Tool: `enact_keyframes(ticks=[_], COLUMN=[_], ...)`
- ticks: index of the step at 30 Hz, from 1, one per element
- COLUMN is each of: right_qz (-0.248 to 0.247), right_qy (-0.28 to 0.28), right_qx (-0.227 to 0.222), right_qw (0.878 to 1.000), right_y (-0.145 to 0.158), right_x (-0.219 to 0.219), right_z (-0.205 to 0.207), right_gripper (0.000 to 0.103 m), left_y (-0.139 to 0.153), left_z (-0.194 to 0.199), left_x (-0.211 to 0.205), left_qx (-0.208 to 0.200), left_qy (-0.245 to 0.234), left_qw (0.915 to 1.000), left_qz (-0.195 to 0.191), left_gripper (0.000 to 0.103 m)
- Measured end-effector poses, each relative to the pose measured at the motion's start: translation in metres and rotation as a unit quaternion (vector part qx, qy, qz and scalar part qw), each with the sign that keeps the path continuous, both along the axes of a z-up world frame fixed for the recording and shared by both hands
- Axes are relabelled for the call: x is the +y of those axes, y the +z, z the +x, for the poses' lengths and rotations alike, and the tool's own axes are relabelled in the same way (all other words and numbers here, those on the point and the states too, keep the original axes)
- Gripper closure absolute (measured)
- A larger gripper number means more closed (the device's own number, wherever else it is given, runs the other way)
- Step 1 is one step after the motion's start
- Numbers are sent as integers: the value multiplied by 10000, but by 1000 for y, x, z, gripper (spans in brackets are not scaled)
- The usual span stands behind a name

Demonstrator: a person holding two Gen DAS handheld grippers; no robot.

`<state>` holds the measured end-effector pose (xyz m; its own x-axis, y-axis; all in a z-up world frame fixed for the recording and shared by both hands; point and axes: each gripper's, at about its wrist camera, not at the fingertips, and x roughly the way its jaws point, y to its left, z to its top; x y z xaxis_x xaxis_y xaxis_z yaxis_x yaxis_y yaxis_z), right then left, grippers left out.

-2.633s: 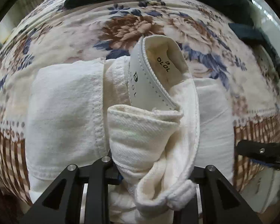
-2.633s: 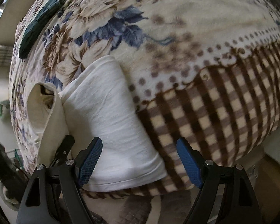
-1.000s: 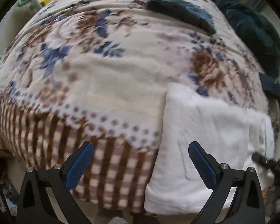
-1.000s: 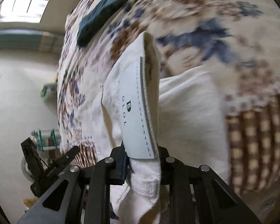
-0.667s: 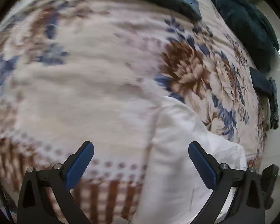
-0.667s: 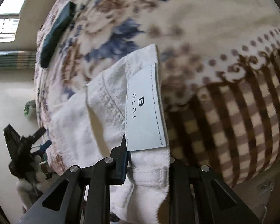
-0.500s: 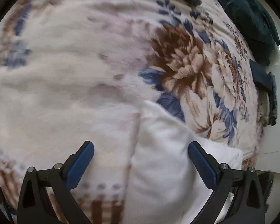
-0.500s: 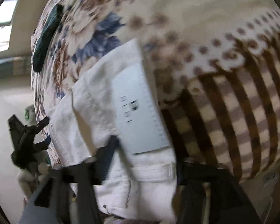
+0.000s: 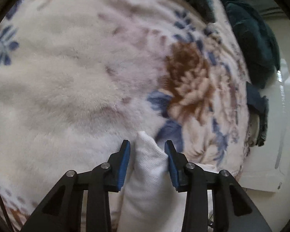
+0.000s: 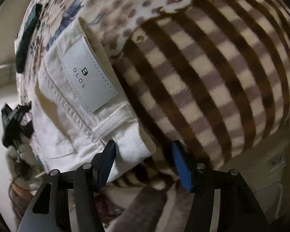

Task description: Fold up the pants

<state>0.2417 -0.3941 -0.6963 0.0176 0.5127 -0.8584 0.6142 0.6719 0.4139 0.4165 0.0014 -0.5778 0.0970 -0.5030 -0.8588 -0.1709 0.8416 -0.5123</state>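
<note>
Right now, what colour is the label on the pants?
Pale grey-white, with dark "OLOL" lettering. The label on the white pants shows best in the right wrist view.
</note>
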Motion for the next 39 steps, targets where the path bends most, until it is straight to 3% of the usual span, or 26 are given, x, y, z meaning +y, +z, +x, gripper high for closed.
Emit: enact_keyframes(ticks=[2,4,6,9,13,16,17,20,23,25,26,28,31,33,39], right_qz=[-20,-245,-411,-606,-659,-724,-682,-499,-610,-773,-841,-920,-1156,-1165,-1037], right_qy=[213,549,967,1710,2949,4043,4219,4816,5436,5772,5822,5916,6001,5919,5652], right_qx=[18,-67,-322,-698,-1031,-1078,-1044,-695,-387,47,221,366,330,315,299], right_qw=[9998,9982,9939,9809,9477,9054,8980,8722,8363,8129,8084,8001,7908,7969,8179], right_y=[15,38,68,103,123,113,107,77,49,25,16,8,16,20,29], right_x=[-2,4,16,46,116,190,209,274,319,341,346,356,362,357,343], right_z=[2,13,31,69,143,200,216,257,270,276,278,280,279,279,282], right_gripper=[40,39,31,29,29,29,29,29,29,29,31,55,63,67,73], left_y=[20,43,56,58,31,17,15,10,-1,-5,-6,-7,5,10,2], left_z=[-15,-43,-71,-114,-147,-155,-157,-157,-153,-153,-154,-161,-178,-190,-228], left_x=[2,7,10,12,14,11,10,5,3,2,0,-2,-10,-9,3], left_qx=[-158,-310,-438,-327,34,106,76,13,109,138,158,219,84,58,560], left_qy=[-53,-138,-194,-341,-124,-98,-103,-126,-157,-137,-156,-282,-476,-420,131], left_qw=[9998,9994,9987,9982,9999,9999,9998,9994,9986,9978,9972,9960,9963,9965,9922], left_qz=[-58,54,175,366,-7,-68,-154,-308,-495,-634,-712,-824,-716,-725,-1105], left_gripper=[60,41,38,38,38,38,38,38,38,38,38,39,39,39,38])
